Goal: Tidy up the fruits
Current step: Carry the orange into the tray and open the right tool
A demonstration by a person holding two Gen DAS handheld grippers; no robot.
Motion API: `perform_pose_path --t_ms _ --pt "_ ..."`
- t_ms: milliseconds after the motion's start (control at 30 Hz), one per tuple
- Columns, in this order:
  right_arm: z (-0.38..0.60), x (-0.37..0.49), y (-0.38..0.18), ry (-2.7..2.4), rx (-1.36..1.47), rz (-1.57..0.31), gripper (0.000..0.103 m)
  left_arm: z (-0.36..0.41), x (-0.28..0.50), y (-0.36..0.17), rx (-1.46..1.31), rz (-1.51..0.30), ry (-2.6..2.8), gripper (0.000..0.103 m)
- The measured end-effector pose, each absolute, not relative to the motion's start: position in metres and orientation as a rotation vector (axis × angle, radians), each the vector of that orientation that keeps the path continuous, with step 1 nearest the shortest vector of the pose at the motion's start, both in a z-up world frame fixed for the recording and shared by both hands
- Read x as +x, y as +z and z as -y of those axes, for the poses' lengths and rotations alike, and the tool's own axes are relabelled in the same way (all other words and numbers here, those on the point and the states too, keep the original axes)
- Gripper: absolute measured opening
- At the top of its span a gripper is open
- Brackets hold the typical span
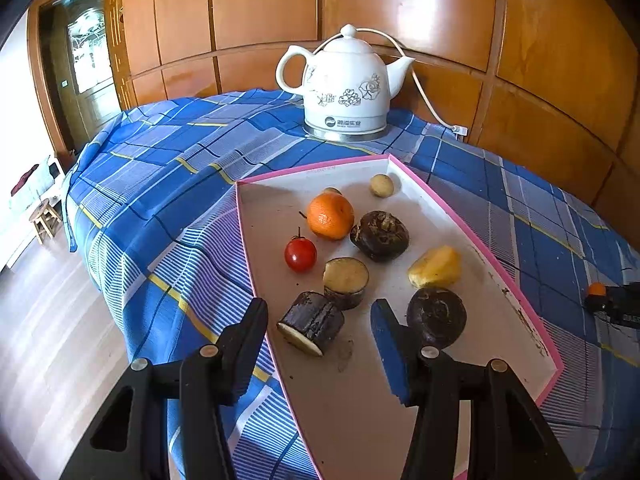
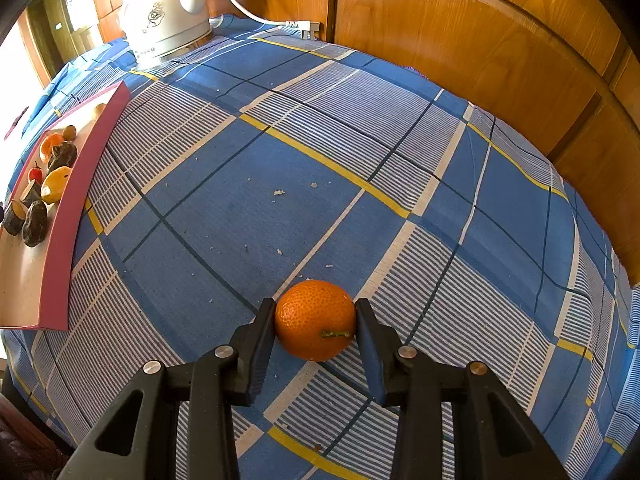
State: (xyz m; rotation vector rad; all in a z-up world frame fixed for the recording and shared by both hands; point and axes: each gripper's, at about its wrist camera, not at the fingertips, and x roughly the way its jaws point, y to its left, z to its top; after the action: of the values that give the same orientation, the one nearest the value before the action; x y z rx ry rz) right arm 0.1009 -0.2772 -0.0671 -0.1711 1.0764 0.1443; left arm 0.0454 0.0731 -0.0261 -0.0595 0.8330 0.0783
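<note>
A white tray with a pink rim (image 1: 460, 216) holds a mandarin (image 1: 330, 216), a cherry tomato (image 1: 300, 255), a yellow piece (image 1: 435, 267), a small tan fruit (image 1: 381, 185) and several dark-skinned pieces. My left gripper (image 1: 319, 306) hangs open over the tray's near end. A dark cut chunk (image 1: 312, 322) lies between its fingers, with a gap on each side. My right gripper (image 2: 315, 305) is shut on a second mandarin (image 2: 315, 320) low over the blue checked cloth, right of the tray (image 2: 76, 216). Whether that fruit rests on the cloth I cannot tell.
A white ceramic kettle (image 1: 344, 84) stands at the back of the table, its cord running to a plug (image 2: 304, 26) by the wooden wall panels. The table's left edge drops to a pale floor with a small stool (image 1: 46, 218). Crumbs dot the cloth (image 2: 279, 192).
</note>
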Motion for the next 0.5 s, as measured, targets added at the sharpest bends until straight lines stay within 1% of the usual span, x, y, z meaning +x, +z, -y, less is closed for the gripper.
perform_pose_path --t_ms 500 --pt "0.2776 0.1016 -0.066 0.141 -0.167 -1.075 0.039 -0.0776 0.0407 -0.022 -0.078 -0.816 0.077 0.056"
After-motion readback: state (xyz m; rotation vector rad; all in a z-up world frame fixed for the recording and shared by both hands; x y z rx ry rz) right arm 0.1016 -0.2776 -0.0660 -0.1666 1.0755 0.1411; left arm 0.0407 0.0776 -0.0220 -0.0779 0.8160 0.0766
